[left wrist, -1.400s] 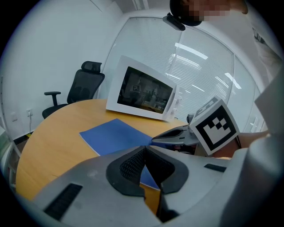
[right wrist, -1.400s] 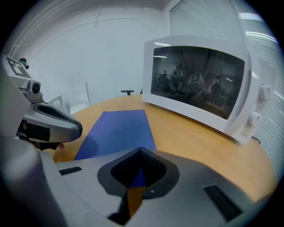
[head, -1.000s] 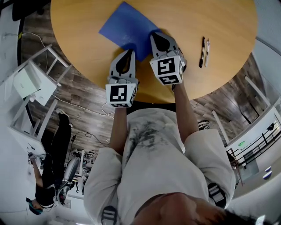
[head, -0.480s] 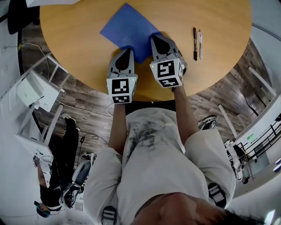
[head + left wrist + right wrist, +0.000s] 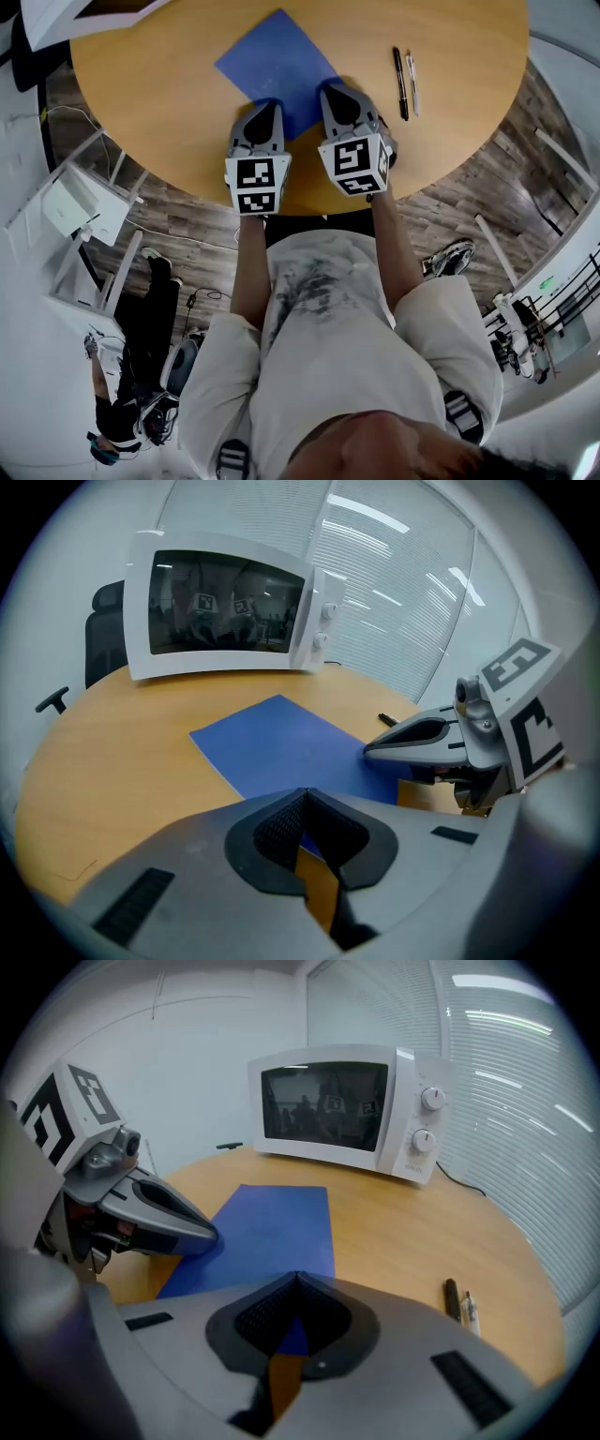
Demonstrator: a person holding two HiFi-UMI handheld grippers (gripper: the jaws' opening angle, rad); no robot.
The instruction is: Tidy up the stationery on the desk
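A flat blue notebook lies on the round wooden desk; it also shows as the notebook and the notebook in the gripper views. A black pen and a pale pen lie side by side to its right, apart from it; the black pen and pale pen show close up. My left gripper is shut and empty at the notebook's near-left corner. My right gripper, also shut and empty, rests over its near-right edge. Both jaw pairs meet, left gripper, right gripper.
A white microwave stands at the desk's far side, also seen as the microwave. A black chair is behind it. White shelving and cables sit on the floor to the left. The desk's near edge runs under both grippers.
The head view has swung, so the pens sit further left and higher in the frame. The left gripper has edged forward a little. Both grippers stay shut by the notebook.
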